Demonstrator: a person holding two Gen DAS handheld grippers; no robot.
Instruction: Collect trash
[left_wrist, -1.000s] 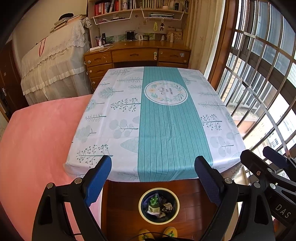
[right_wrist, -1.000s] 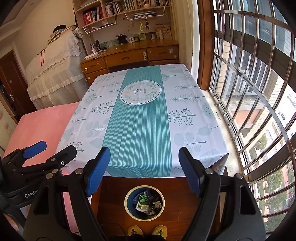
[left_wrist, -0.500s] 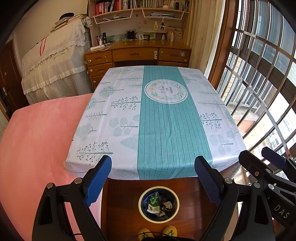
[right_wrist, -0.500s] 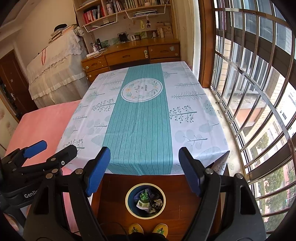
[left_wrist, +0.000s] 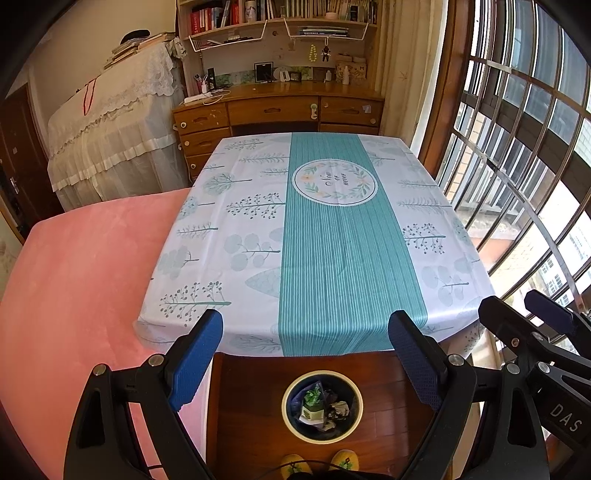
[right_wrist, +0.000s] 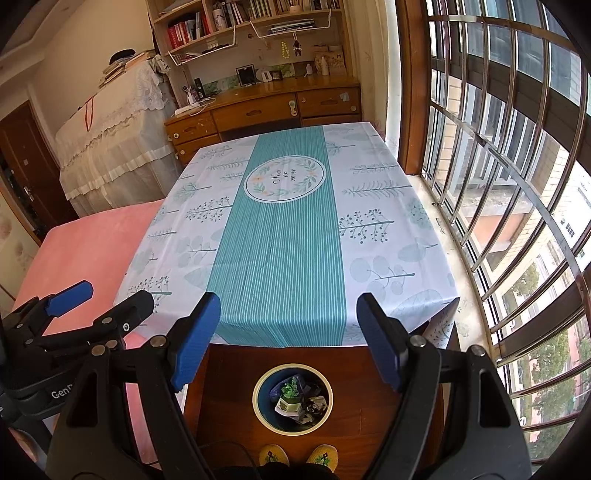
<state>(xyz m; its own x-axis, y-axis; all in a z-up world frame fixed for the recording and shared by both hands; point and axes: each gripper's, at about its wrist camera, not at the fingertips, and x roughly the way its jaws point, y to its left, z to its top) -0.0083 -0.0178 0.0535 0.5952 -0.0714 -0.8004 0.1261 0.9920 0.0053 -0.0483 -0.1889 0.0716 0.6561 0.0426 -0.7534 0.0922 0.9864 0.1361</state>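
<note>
Nearest us, on the wood floor just past a pair of yellow slippers (left_wrist: 318, 461), the bin (left_wrist: 322, 405) sits low between our two tools, with wrappers and crumpled scraps (right_wrist: 297, 400) already inside. We hold the left gripper (left_wrist: 306, 360) and the right gripper (right_wrist: 288, 341) side by side above it, each with its blue pads spread wide and nothing between them. Both are about equally near. Beyond the near table edge, the tablecloth (left_wrist: 317, 236) shows no litter, so we judge the collecting done. The window (right_wrist: 498, 155) bounds the right, the pink cover (left_wrist: 74, 266) the left.
</note>
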